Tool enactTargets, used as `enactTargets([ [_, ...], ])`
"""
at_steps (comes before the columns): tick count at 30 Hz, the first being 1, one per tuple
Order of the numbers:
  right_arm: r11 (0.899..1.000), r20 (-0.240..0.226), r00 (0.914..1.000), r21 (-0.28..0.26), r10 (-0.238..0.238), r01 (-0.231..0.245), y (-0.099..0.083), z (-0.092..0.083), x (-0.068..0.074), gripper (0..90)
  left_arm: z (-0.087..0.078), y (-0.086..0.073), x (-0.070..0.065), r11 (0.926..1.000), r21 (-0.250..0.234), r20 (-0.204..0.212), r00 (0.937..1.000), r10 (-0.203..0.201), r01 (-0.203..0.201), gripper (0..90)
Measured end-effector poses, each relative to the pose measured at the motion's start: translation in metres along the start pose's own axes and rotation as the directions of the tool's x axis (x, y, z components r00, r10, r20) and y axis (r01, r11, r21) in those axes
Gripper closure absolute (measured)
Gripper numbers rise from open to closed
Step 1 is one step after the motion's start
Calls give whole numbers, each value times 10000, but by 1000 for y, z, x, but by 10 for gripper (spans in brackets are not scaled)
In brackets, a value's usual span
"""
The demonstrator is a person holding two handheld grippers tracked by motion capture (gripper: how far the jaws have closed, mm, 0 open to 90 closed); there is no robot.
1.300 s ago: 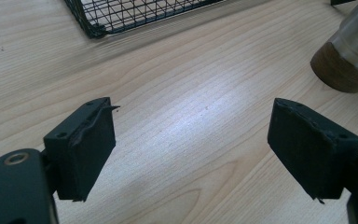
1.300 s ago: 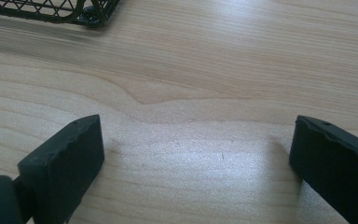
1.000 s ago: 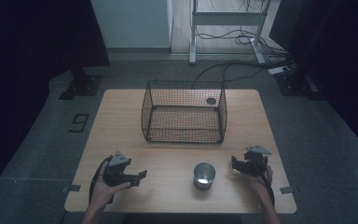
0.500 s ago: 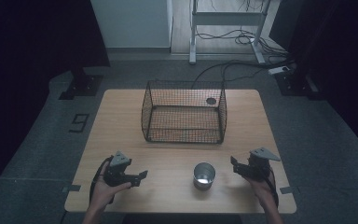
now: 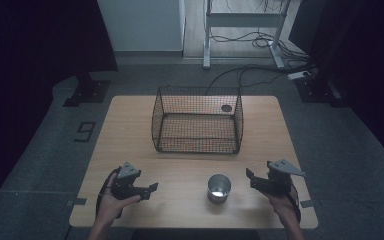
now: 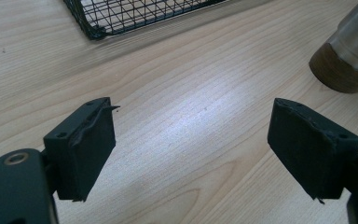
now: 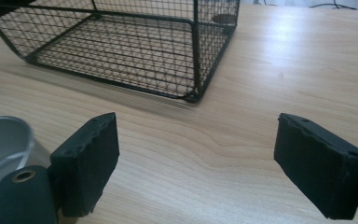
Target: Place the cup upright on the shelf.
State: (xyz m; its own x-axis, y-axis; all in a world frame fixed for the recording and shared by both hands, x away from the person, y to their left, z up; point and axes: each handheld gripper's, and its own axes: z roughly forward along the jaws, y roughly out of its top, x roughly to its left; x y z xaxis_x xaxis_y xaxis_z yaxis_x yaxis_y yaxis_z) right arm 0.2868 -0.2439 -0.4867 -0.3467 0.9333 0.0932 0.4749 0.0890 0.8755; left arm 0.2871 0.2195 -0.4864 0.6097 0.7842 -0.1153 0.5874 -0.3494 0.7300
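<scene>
A shiny metal cup (image 5: 218, 187) stands upright near the table's front edge, between the two hands. In the left gripper view the cup (image 6: 349, 51) shows a brown base at the upper right; in the right gripper view the cup's rim (image 7: 2, 144) is at the far left. My left gripper (image 5: 150, 189) is open, left of the cup and pointing toward it. My right gripper (image 5: 250, 177) is open, right of the cup. Both grippers (image 6: 191, 149) (image 7: 196, 163) hold nothing. A black wire basket (image 5: 198, 121) sits empty at the table's middle back.
The wooden table (image 5: 130, 130) stands on grey carpet. A small dark round hole (image 5: 226, 108) marks the tabletop behind the basket. Cables (image 5: 260, 65) and a metal stand (image 5: 240, 20) are on the floor beyond the table. Bare wood lies between basket and cup.
My right gripper has shifted slightly toward the table's front right. The left gripper, cup and basket have stayed put.
</scene>
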Motion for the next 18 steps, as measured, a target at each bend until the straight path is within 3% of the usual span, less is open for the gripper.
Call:
enactTargets([
  [11,9991,-782,9964,-258,-341,322,7,-11,20,139,-1,0,0,10000,-23,13,10000,-1,1,153],
  [18,9969,-1388,9873,-227,-773,748,8,-14,40,135,-1,0,-1,10000,-13,28,10000,30,-30,153],
])
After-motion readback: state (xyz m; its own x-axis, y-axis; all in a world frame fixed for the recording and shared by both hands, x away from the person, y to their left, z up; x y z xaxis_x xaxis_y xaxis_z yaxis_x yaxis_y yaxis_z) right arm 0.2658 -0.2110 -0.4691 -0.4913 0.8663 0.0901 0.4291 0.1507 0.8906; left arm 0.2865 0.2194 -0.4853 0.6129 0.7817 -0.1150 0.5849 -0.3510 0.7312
